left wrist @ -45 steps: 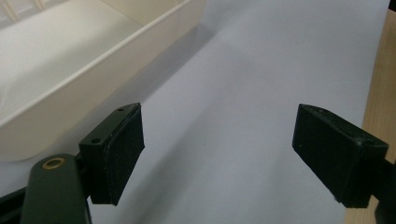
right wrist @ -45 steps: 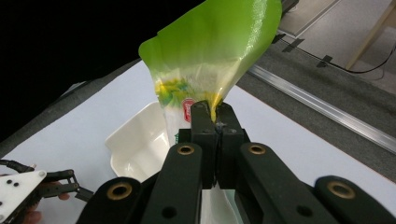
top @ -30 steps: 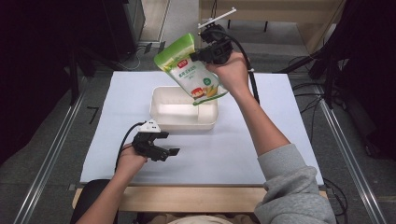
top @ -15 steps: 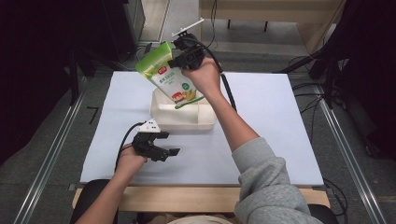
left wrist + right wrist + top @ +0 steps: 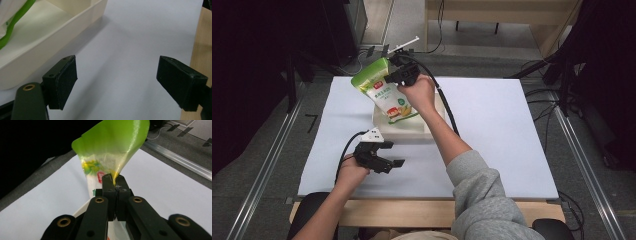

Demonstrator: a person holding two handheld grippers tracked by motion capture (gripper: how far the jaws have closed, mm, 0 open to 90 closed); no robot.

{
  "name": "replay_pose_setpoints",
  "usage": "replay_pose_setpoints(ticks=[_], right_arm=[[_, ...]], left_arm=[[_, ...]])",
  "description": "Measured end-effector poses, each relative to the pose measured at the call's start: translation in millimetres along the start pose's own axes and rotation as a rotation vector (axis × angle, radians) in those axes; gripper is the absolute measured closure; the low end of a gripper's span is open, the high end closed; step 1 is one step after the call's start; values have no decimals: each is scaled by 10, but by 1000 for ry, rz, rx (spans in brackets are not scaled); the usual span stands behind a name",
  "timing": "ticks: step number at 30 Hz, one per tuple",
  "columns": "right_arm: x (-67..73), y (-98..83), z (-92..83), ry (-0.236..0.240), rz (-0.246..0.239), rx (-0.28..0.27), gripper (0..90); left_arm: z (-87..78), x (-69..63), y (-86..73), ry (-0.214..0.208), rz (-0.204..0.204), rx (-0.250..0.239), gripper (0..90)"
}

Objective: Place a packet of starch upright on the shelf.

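Note:
A green and white snack bag (image 5: 384, 92) hangs tilted over the white tray (image 5: 412, 131), its lower end inside the tray. My right gripper (image 5: 393, 77) is shut on the bag's upper edge; in the right gripper view the jaws pinch the green bag (image 5: 110, 152) at the right gripper's tips (image 5: 115, 182). My left gripper (image 5: 388, 154) rests on the white sheet just in front of the tray, open and empty. The left gripper view has its pads (image 5: 65, 77) wide apart over bare sheet, with the tray wall (image 5: 57, 37) and a green bag edge (image 5: 15, 22) at upper left.
A white sheet (image 5: 502, 125) covers the table, with a wooden front edge (image 5: 412, 210). Metal rails (image 5: 267, 165) run along both sides on the floor. Cables trail from both grippers.
My right gripper has carried the bag leftward and down, so its lower end now sits in the tray. The left gripper has not moved.

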State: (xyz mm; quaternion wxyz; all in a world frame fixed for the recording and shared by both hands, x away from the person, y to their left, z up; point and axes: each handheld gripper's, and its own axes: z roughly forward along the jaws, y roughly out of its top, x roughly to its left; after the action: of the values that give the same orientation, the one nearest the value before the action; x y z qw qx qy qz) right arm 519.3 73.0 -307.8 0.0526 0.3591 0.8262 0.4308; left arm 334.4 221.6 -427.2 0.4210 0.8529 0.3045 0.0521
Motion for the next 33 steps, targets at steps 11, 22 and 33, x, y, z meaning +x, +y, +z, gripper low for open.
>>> replay_pose_setpoints(ticks=[11, 22, 33], right_arm=[[-295, -276, -25, 12, 47, 3, 900], [-430, -404, -109, 5, 58, -18, 900], [-626, -529, -178, -4, 89, -8, 899]], left_arm=[[11, -6, 3, 4, 2, 14, 174], [14, -4, 2, 3, 3, 13, 174], [16, -3, 0, 5, 0, 9, 174]])
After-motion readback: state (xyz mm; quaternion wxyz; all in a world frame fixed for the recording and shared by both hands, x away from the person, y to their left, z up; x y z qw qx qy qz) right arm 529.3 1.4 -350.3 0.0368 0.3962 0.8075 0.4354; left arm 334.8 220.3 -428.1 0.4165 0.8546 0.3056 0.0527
